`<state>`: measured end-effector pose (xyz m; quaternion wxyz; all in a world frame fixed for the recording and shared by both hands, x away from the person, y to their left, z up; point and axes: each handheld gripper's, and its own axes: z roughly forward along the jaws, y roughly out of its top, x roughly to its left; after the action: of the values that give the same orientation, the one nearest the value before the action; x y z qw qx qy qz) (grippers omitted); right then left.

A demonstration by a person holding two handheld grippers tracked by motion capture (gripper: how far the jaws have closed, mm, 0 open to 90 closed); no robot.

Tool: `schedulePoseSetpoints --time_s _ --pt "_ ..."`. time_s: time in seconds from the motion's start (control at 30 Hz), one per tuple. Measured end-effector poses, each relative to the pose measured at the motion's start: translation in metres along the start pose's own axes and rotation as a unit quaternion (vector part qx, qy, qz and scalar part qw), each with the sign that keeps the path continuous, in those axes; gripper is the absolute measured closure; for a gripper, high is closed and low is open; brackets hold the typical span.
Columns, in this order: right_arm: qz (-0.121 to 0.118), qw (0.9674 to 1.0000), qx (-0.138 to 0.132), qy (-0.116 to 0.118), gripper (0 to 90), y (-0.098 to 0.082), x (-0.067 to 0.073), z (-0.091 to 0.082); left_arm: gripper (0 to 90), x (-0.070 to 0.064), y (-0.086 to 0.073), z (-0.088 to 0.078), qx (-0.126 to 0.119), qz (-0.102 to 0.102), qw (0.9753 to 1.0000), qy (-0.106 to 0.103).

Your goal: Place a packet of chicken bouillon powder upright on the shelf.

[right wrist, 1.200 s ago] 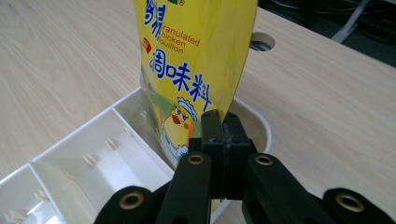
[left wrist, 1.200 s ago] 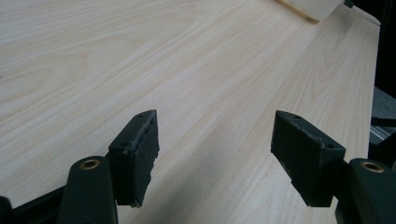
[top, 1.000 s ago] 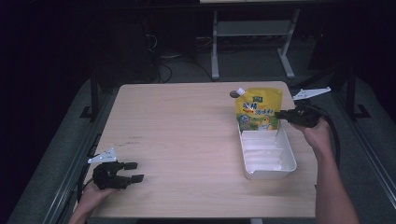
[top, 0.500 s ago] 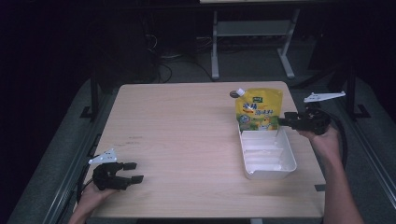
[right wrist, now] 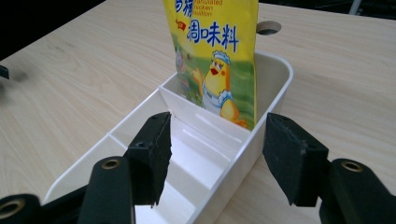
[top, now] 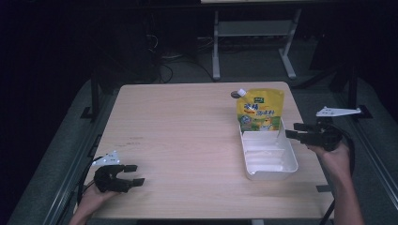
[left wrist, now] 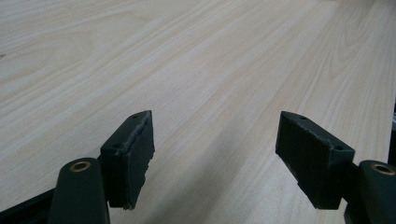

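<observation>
— Why does the left gripper [top: 127,174] sit low at the counter [top: 187,140] edge?
— It's idle; its fingers [left wrist: 133,154] stand apart over bare wood.
— And the yellow pouch [top: 259,110]?
— Upright in the white tray's [top: 272,166] far compartment, propped by its wall. The right gripper [top: 295,131], fingers just opening with nothing between them, is beside the tray.

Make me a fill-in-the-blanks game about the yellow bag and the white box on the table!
1. The yellow pouch stands in the ____ compartment of the white tray.
2. The right tongs have just been opening, with ____ between the jaws.
3. The picture on the pouch shows a cartoon ____.
4. The left tongs sit open near the table's ____ corner in the high view.

Missing words: far; nothing; chick; bottom left
</observation>
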<state>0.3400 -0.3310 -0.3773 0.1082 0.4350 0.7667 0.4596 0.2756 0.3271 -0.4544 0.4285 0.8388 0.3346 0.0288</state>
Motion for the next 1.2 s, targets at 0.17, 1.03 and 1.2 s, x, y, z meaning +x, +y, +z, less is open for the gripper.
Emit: schedulePoseSetpoints --time_s 0.17,1.03,1.2 --pt "0.003 1.0 -0.002 -0.001 39.7 -0.012 0.003 -0.007 27.1 -0.001 0.0 0.001 0.004 0.004 1.0 0.003" --pt "0.042 0.9988 -0.027 0.004 36.0 -0.081 0.015 -0.036 26.9 -0.004 -0.003 0.004 0.019 0.012 0.9997 0.01" --pt "0.046 0.9981 -0.041 0.0 34.9 -0.092 0.02 -0.046 26.7 -0.005 -0.002 0.004 0.017 0.013 0.9997 0.01"
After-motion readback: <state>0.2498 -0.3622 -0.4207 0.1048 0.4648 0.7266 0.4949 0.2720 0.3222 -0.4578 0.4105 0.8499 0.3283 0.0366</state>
